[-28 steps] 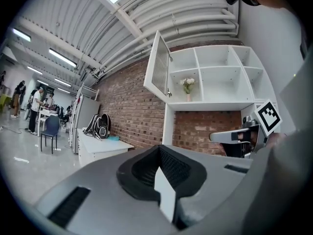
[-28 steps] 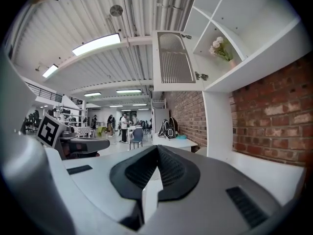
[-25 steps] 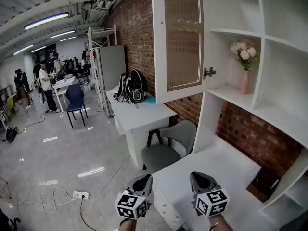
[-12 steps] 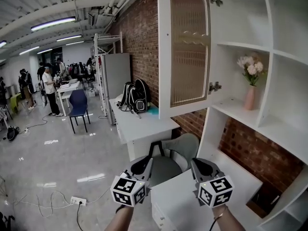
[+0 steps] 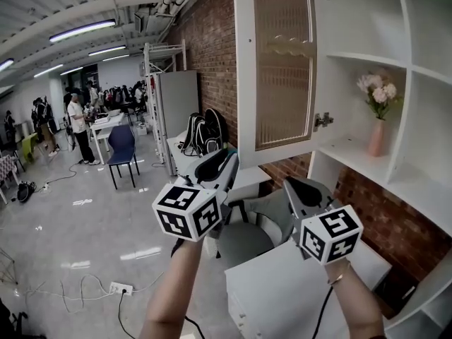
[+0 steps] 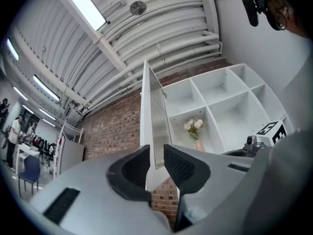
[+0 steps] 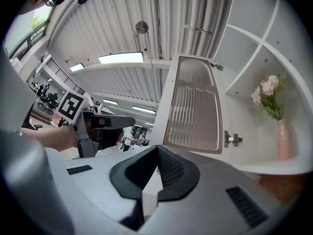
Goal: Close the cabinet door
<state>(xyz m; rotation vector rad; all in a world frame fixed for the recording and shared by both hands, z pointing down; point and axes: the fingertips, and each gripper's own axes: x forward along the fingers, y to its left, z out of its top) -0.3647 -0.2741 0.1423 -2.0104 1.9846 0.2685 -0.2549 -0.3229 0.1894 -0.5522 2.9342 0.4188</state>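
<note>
Both tools are up in the air in front of the white shelf unit (image 5: 417,69). The left hand-held gripper (image 5: 227,159) points at the tall white-framed cabinet door with the ribbed glass panel (image 5: 282,62). Its jaws are opening, with a narrow gap between the black pads and nothing in it. In the left gripper view the door's edge lines up right through that gap, but well apart from the pads. The right hand-held gripper (image 5: 293,184) sits beside it over the white worktop (image 5: 282,288), jaws together at the tips and empty. The door stands wide open, swung out from the unit on its hinges, with neither tool touching it. In the open compartment behind it a pink vase of pale flowers (image 5: 377,134) stands on the shelf. A red brick wall (image 5: 208,55) runs off behind, and a grey chair (image 5: 244,240) is tucked below.
</note>
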